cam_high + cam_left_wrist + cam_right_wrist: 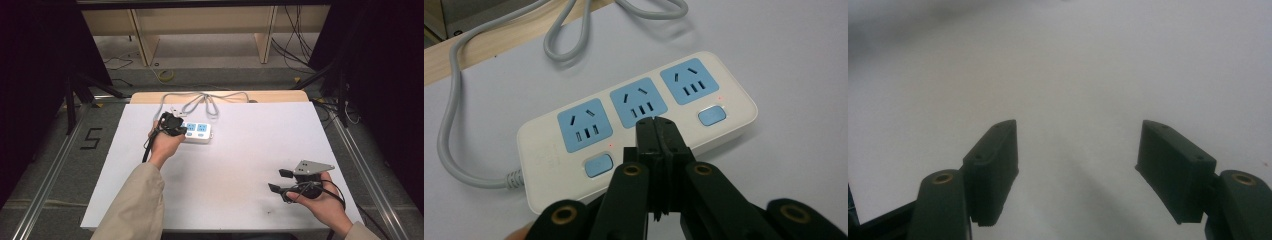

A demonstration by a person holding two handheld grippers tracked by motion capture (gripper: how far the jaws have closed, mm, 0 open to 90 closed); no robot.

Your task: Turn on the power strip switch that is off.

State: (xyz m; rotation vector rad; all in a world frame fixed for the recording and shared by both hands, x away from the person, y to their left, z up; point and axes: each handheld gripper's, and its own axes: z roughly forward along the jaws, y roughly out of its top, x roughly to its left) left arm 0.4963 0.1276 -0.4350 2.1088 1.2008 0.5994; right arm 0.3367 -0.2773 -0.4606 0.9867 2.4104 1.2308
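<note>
A white power strip [539,155] [205,137] with three blue sockets and blue buttons lies at the back left of the white table [240,150]. Its grey cable [449,125] [200,100] loops off toward the far edge. My left gripper [655,121] [172,124] is shut with nothing between its jaws, and its tips hover just over the middle socket [639,101]. Small red lights glow beside the buttons. Near the front right corner, my right gripper [1077,145] [280,181] stands open above the bare table, holding nothing.
A wooden board [220,96] sticks out past the table's far edge. Beyond it the floor [210,70] carries loose cables, and wooden shelf legs [265,40] stand at the back. Metal rails [45,170] run along both sides of the table.
</note>
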